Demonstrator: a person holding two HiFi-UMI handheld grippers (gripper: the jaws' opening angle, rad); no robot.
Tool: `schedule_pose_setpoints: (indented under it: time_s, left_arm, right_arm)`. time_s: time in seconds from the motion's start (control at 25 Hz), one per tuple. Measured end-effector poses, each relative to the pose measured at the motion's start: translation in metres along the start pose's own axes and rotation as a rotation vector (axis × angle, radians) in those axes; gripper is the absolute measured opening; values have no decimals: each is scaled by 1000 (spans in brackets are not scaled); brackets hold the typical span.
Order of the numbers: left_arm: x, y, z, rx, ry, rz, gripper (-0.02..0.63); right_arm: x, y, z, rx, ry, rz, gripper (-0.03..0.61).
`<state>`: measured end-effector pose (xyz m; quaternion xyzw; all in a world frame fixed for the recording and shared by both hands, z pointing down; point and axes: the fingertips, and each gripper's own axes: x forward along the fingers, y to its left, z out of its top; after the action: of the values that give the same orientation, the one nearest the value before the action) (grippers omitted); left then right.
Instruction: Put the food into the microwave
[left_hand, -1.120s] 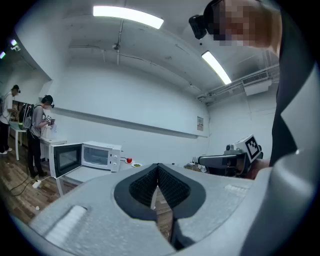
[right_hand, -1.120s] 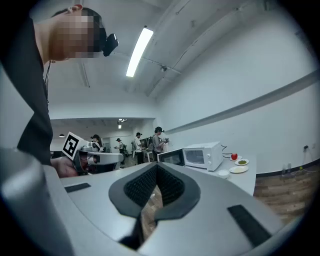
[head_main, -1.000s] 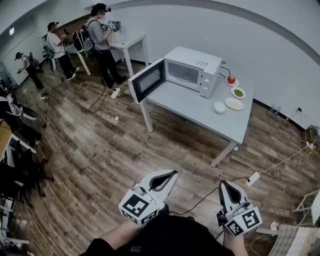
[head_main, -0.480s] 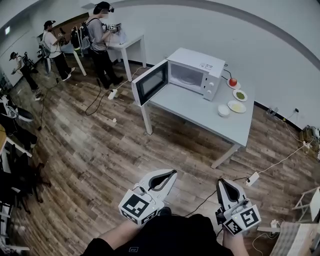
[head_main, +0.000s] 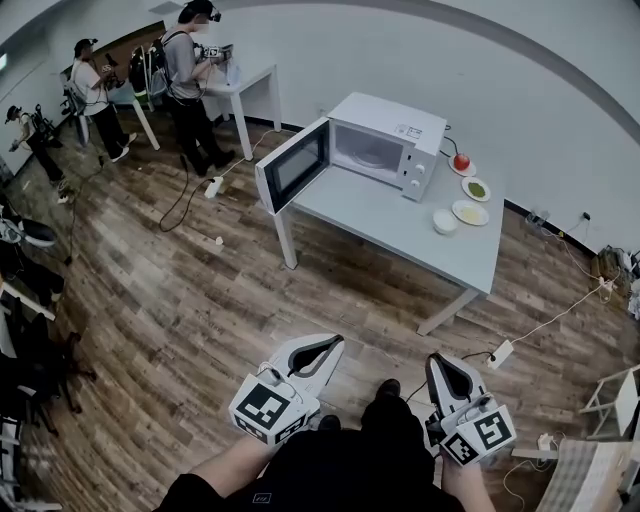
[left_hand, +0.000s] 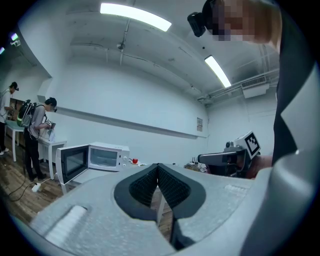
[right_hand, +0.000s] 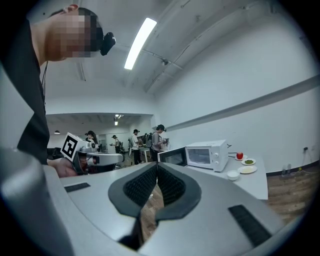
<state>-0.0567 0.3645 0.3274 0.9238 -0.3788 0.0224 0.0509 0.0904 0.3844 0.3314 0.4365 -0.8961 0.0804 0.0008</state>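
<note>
White ceiling lamps (left_hand: 135, 16): gripper views only.

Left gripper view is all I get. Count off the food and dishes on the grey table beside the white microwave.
Observer: Four things, all right of the white microwave: a red fruit, a plate of green food, a plate of pale yellow food and a small white bowl.
Operator: Report the right gripper's jaws.
Observer: The right gripper is shut, with nothing between its jaws.
Operator: Name anything lying on the floor ahead.
Observer: A white power strip with its cable lies on the wooden floor, near the grey table's closest leg on the right.
</note>
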Motion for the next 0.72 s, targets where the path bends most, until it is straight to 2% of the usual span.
schedule_pose_setpoints:
  time_s: [0.28,0.72]
  left_arm:
    - [43,25,3,12,19,3,8]
    - [136,76,16,15,51,37,7]
  right_arm:
    - [34,-39,-2,21,6,15,15]
    - [94,-130,8,43,23,39,15]
